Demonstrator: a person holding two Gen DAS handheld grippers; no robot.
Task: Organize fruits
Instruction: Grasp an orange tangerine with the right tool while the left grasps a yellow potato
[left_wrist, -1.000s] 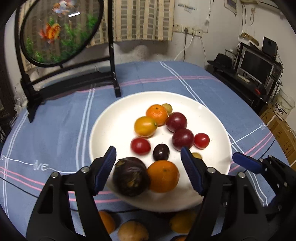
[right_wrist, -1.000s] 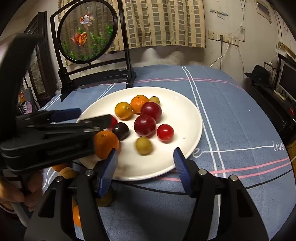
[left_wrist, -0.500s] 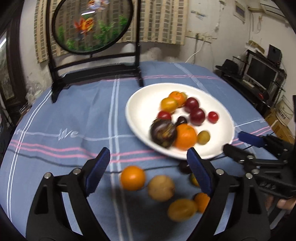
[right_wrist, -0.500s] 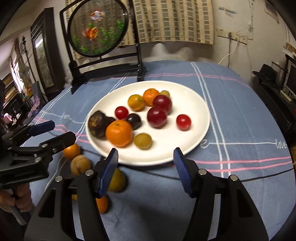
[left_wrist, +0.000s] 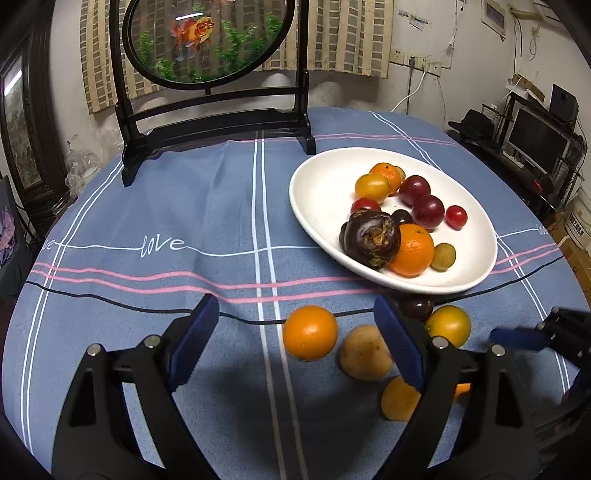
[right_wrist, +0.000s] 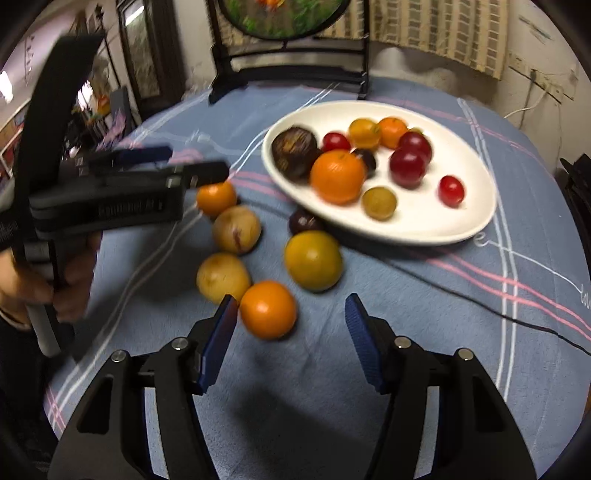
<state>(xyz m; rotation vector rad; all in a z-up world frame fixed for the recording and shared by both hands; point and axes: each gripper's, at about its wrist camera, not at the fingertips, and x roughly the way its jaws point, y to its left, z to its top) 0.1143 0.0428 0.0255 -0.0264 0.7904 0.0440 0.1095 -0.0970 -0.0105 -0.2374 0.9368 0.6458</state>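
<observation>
Since the picture of 1 second back, your left gripper (left_wrist: 293, 311) has come off the plate (left_wrist: 304, 206) and now hangs over the loose fruit on the blue tablecloth (left_wrist: 166, 206). Its fingers stand wide apart and hold nothing.

- Item 1, dark fruit (left_wrist: 371, 238): lay between the left fingers 1 second back. It now rests free on the near-left part of the plate, touching the large orange (left_wrist: 412, 249). Skin is purple-brown and rough, with a dried stalk scar facing you.
- Item 2, plate contents: about 11 pieces, all clustered. They are small oranges, red plums, cherry-sized reds and 1 olive-green piece.
- Item 3, loose fruit, 6 pieces on the cloth in front of the plate:
  - 2 oranges, 1 of them (left_wrist: 310, 332) just ahead of your left fingers.
  - 2 tan fruits, 1 of them (left_wrist: 364, 352) beside that orange.
  - 1 yellow-green fruit (left_wrist: 448, 325).
  - 1 dark plum (left_wrist: 415, 306) tucked against the plate rim.
- Item 4, right gripper (right_wrist: 291, 301): has swung down toward this loose group. Its fingers are apart and empty, with the second orange (right_wrist: 267, 310) just beyond them, near the left pad.

Judgement: the last delivery looks complete and both tools are lining up for fresh picks. 6 pieces remain to be gathered. The round, smooth skins will likely roll if nudged.
</observation>
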